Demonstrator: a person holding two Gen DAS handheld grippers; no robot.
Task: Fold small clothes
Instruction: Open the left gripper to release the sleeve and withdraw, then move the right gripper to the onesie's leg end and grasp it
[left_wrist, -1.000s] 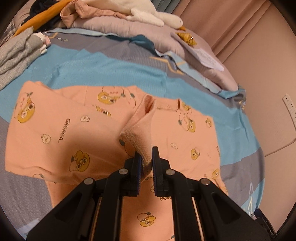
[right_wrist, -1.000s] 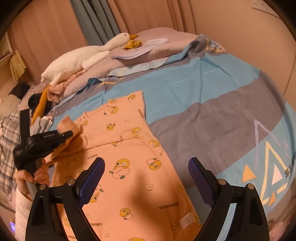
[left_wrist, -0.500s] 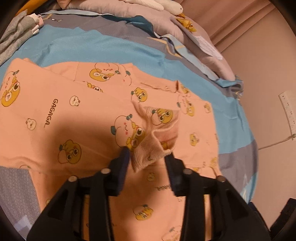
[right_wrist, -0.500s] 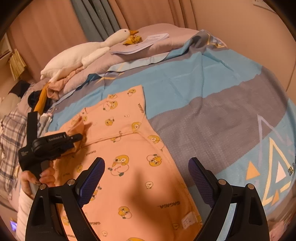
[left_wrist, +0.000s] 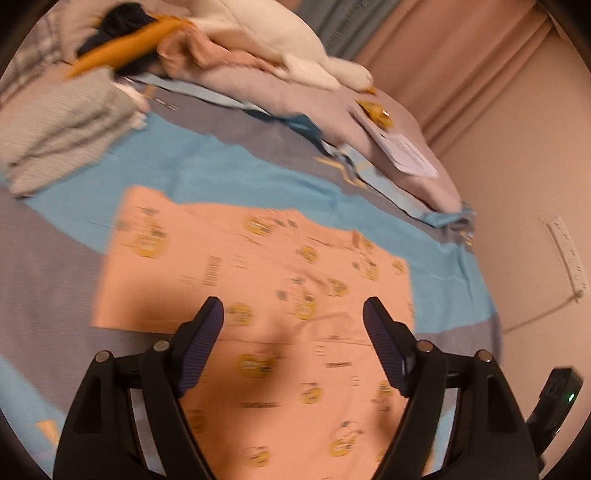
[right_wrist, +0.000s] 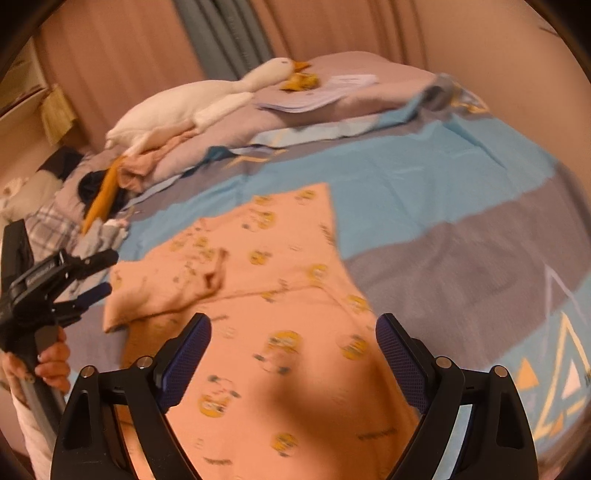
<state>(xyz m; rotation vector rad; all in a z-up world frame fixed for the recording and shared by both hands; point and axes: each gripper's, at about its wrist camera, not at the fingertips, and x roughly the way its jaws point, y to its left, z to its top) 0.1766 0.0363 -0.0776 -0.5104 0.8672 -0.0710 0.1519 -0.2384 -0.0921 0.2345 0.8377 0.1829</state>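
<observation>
Left gripper (left_wrist: 293, 317) had just been opening, jaws wide with nothing between them, above the peach shirt (left_wrist: 258, 280). Right gripper (right_wrist: 293, 332) also stood wide and empty over the shirt. The shirt lay spread on the striped bedsheet (right_wrist: 424, 192), one sleeve (right_wrist: 162, 291) folded inward.

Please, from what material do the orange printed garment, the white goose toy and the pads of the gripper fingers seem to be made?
Orange garment: probably soft cotton knit, matte; it lies limp, and its folded sleeve creases softly. White goose toy: plush, seemingly stuffed; it looks fuzzy and slumps over the pillow. Finger pads of the right gripper: likely rubber or textured plastic, dark blue, with a fine grid pattern. Blur leaves the weave uncertain.
</observation>
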